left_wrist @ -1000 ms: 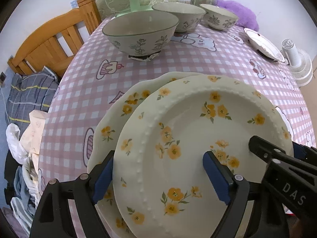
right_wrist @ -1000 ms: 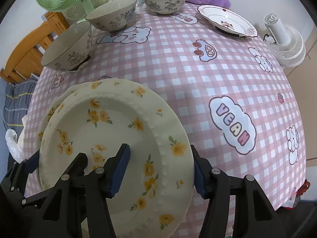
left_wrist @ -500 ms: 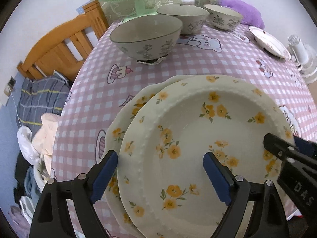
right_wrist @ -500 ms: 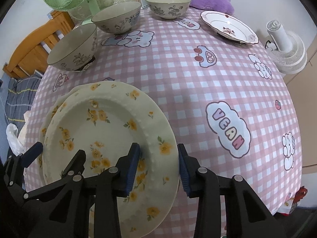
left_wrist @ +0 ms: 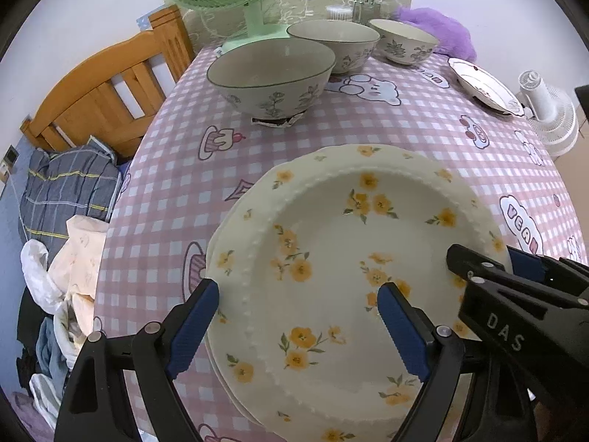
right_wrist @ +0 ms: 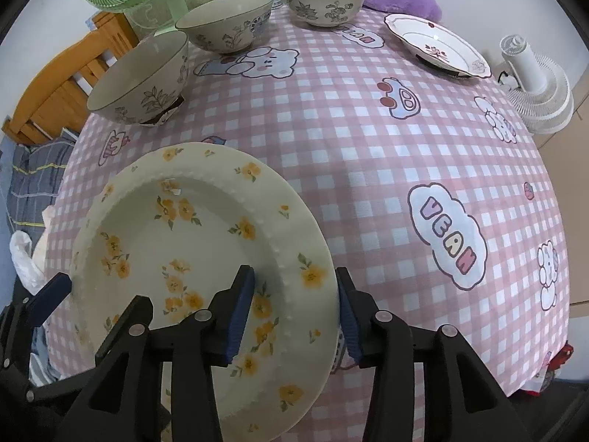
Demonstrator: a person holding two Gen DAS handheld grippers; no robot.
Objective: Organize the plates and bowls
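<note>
Two yellow-flowered plates [left_wrist: 342, 265] lie stacked at the near left of the table [right_wrist: 368, 169], the top plate shifted slightly right of the lower one. The left gripper [left_wrist: 298, 316] is spread wide, one finger outside the left rim and one over the well, pressing nothing. The right gripper [right_wrist: 296, 309] straddles the top plate's right rim; its jaws have just been opening, gripping nothing. Three bowls [left_wrist: 270, 73] and a white plate [right_wrist: 438, 46] sit far back.
</note>
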